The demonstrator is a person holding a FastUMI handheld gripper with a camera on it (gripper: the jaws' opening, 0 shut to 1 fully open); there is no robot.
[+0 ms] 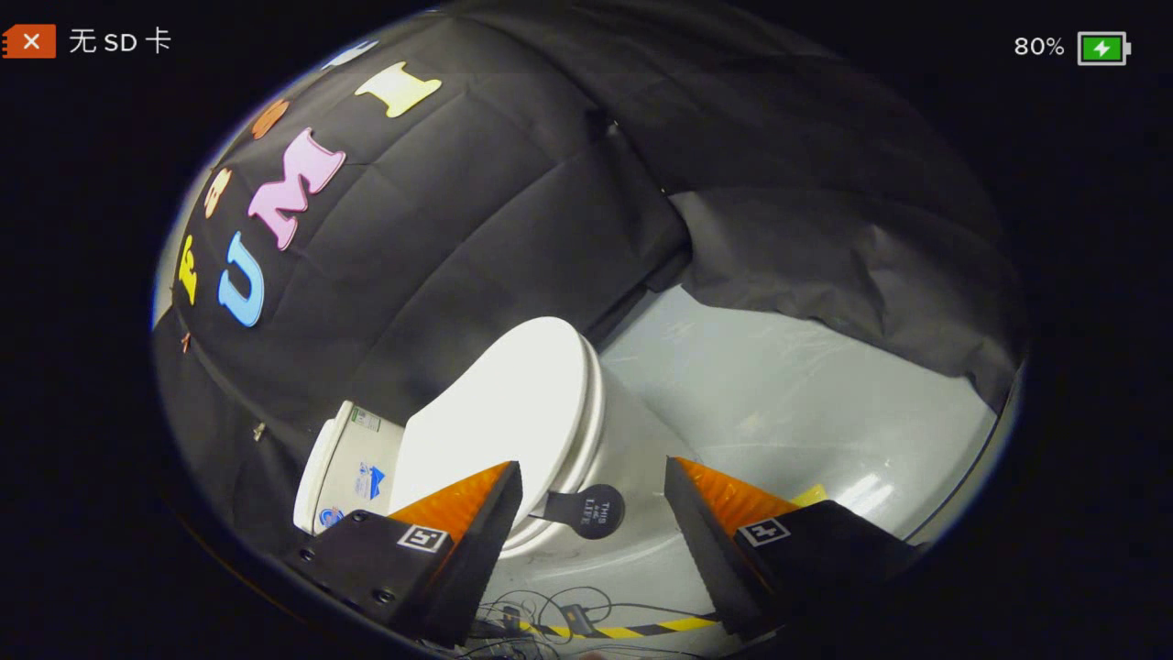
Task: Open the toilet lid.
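A white toilet [605, 431] stands against the black cloth wall, seen tilted. Its white lid [499, 412] lies down flat on the seat. A round black tab [589, 510] sticks out from the side of the lid's rim, just ahead of the gap between the fingers. The white tank [344, 463] sits behind the lid, partly hidden by one finger. My gripper [594, 477] is open, its two fingers wide apart, with nothing between them. One fingertip overlaps the lid's edge in the view; whether it touches the lid I cannot tell.
The pale grey floor [788, 394] stretches beyond the toilet. Crumpled black cloth [852, 266] lies over its far side. Loose cables [541, 614] and a strip of yellow-and-black tape [641, 630] lie on the floor beneath the fingers.
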